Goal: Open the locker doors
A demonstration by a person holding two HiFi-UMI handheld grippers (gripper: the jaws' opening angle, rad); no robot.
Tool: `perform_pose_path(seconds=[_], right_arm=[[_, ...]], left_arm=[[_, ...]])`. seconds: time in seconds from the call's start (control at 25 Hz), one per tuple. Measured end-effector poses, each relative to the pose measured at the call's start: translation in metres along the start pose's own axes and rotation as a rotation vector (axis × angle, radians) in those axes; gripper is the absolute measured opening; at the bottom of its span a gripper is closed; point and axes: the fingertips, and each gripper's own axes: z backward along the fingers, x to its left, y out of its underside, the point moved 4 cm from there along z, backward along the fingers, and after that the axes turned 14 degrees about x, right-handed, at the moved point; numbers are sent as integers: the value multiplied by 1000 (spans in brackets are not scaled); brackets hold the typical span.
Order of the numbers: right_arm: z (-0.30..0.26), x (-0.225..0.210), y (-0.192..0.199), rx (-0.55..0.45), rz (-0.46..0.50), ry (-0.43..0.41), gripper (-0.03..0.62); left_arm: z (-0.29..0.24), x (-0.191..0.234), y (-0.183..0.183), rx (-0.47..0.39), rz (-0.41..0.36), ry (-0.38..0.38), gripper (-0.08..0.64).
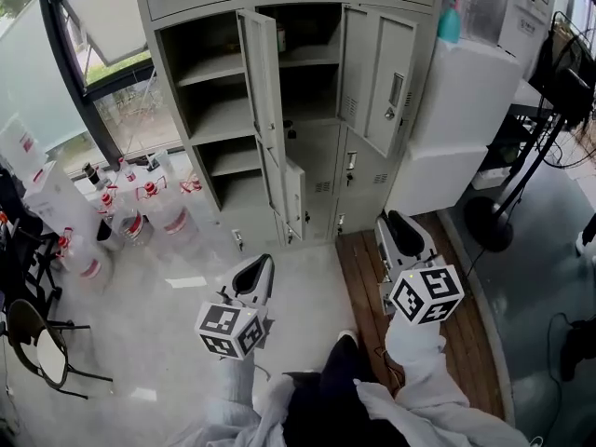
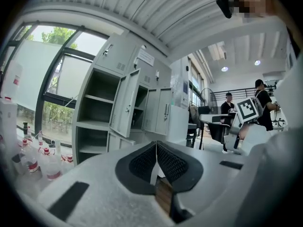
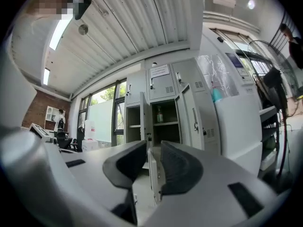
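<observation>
The grey lockers stand ahead of me, and several of their doors hang open: a tall middle door, a small lower door and a right door. The bare shelves behind them show. My left gripper hovers low in front of the lockers and well short of them. Its dark pads touch with nothing between them. My right gripper is held farther right, also clear of the doors. It is open, and the gap between its pads is empty. The lockers show beyond that gap.
Several water bottles crowd the floor left of the lockers, with a chair nearer me. A white cabinet stands right of the lockers and a fan stand beside it. A strip of wooden flooring lies under my right gripper.
</observation>
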Motion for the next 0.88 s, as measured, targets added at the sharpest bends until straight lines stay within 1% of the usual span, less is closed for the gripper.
perform_pose_path(seconds=[0.16,0.32,0.36,0.44,0.52,0.6,0.8,0.88], right_arm=[[20,25,42,56,-27,1,89],[31,39,72,88,-87,-12,82],[32,40,75,90,-91,-7,59],[34,43,76,90,-76,9,7],[34,45,75,85,-53,15,2],[34,47,74,80,-40,5,2],[30,52,77,85,-69,-47,0],[30,54,77,88,-63,-62,0]], left_arm=[[9,-10,16,19,-8,13,11],[17,-18,35,74,-54,-5,11],[18,-19,38,80,-57,-6,11],[21,-19,39,73,-37,1,11],[24,-18,40,57,-10,-3,11],[26,-17,42,49,-3,-13,11],[27,-19,42,46,-2,-17,11],[27,-20,43,41,5,-18,11]])
